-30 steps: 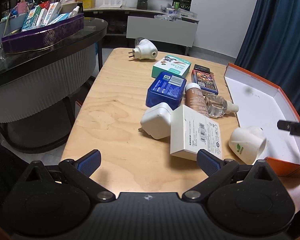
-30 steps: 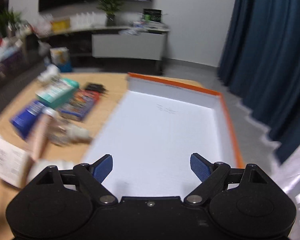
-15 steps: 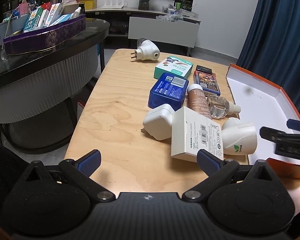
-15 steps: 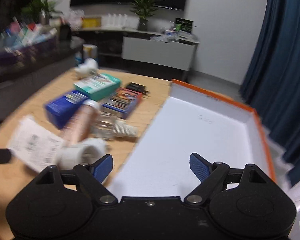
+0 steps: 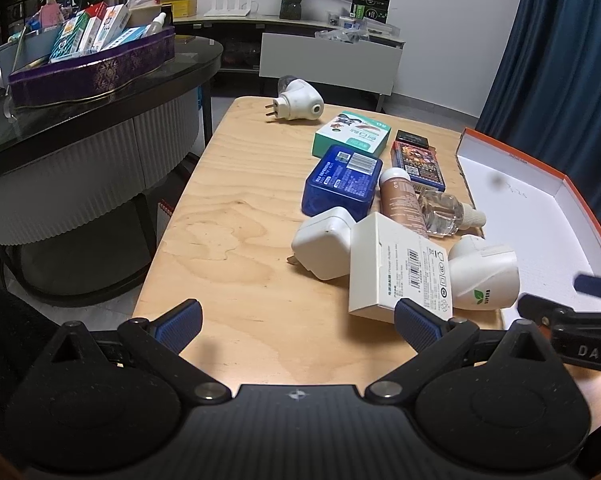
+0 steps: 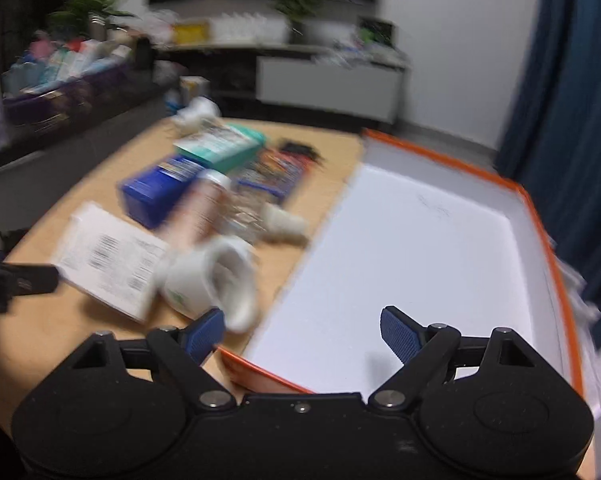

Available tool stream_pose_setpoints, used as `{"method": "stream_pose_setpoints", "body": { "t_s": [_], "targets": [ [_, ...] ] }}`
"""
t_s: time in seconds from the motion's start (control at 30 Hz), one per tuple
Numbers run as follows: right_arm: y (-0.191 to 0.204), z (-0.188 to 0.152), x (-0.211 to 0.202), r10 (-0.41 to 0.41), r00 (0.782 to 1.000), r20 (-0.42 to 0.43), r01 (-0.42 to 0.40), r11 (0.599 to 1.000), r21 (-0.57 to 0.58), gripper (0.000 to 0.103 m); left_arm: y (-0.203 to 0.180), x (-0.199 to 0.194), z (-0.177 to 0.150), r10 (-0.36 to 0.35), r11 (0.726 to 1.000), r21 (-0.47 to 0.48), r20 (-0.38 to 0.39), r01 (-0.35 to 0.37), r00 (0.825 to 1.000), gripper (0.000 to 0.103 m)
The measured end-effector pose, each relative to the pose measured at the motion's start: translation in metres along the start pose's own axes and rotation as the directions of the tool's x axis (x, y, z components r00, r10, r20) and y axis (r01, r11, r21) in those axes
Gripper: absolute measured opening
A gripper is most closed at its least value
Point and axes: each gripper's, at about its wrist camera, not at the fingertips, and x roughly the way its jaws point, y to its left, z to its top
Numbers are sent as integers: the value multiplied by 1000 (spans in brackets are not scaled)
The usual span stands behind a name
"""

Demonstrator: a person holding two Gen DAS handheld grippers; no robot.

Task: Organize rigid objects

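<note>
A: Clutter sits mid-desk [image 5: 228,216], you see? White box [image 5: 396,268] nearest your left gripper [image 5: 298,320], with a charger [image 5: 324,248] touching its left side and a white plug-in [image 5: 486,276] lying on its side to the right.

B: And behind those?

A: Brown tube [image 5: 402,204] and clear bottle [image 5: 444,212] side by side, then a blue box [image 5: 342,184], a green box [image 5: 352,138] and a card pack [image 5: 418,164]. Another plug [image 5: 298,102] lies well apart at the far end.

B: Where's the tray?

A: Orange-rimmed tray [image 5: 572,184] at the right edge of the desk, white inside, nothing in it. Your right gripper [image 6: 300,330] hangs over its near corner, jaws wide and holding nothing. Its left finger is just beside the plug-in's open end, though that view is blurred.

B: Left gripper?

A: Wide too, empty, low over the near desk edge. Its right finger overlaps the white box's corner in view; I can't tell if it touches.
</note>
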Motion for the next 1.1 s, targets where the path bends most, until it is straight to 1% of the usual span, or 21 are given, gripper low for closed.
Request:
{"method": "stream_pose_setpoints", "body": {
  "t_s": [0.07, 0.13, 0.17, 0.27, 0.33, 0.4, 0.53, 0.73, 0.8, 0.87, 0.9, 0.93, 1.0, 1.07, 1.1],
  "targets": [
    [-19, -6, -2, -13, 999, -35, 15, 997, 76, 101, 2, 0, 0, -2, 1000, -5, 1, 2, 1000, 103],
    [-32, -10, -8, -48, 998, -37, 51, 993, 108, 101, 4, 1, 1, -3, 1000, -11, 5, 3, 1000, 103],
    [-37, -13, -15, -36, 999, -20, 38, 992, 124, 101, 4, 3, 1, -5, 1000, -13, 4, 5, 1000, 103],
    [-40, -13, -31, 82, 995, 53, -89, 985, 145, 101, 2, 6, 1, -13, 1000, -8, -2, 13, 1000, 103],
    [-34, -11, -36, 118, 989, 85, -129, 983, 129, 102, 0, 7, 0, -18, 1000, 3, -6, 18, 1000, 103],
    [-24, -9, -38, 134, 986, 97, -143, 985, 95, 102, -1, 5, 0, -27, 1000, 14, 0, 27, 1000, 103],
    [-8, -10, -37, 173, 981, 93, -178, 983, 46, 102, -4, 5, 0, -44, 999, 18, 3, 44, 999, 103],
    [-4, -11, -37, 181, 979, 92, -185, 982, 37, 102, -12, 7, -1, -62, 997, 49, -3, 62, 998, 103],
    [-2, -11, -39, 215, 971, 104, -217, 976, 7, 102, -11, 6, 0, -57, 997, 53, 3, 57, 998, 103],
    [3, -8, -40, 283, 953, 104, -275, 958, -83, 102, -6, 4, 2, -51, 998, 33, 8, 51, 999, 103],
    [10, -7, -41, 320, 942, 103, -302, 940, -161, 102, -3, 2, 3, -53, 998, 20, 9, 53, 999, 103],
    [18, -5, -43, 345, 932, 111, -312, 919, -241, 102, 1, 1, 5, -51, 999, 8, 15, 51, 999, 103],
    [35, 0, -42, 392, 912, 117, -319, 861, -395, 102, 8, -3, 9, -37, 999, -10, 26, 37, 999, 103],
    [51, 6, -34, 440, 894, 87, -341, 792, -506, 102, 16, -7, 13, -28, 999, -26, 38, 29, 999, 103],
    [58, 10, -28, 452, 889, 66, -350, 766, -540, 102, 20, -8, 14, -27, 999, -38, 42, 29, 999, 103]
  ]
}}
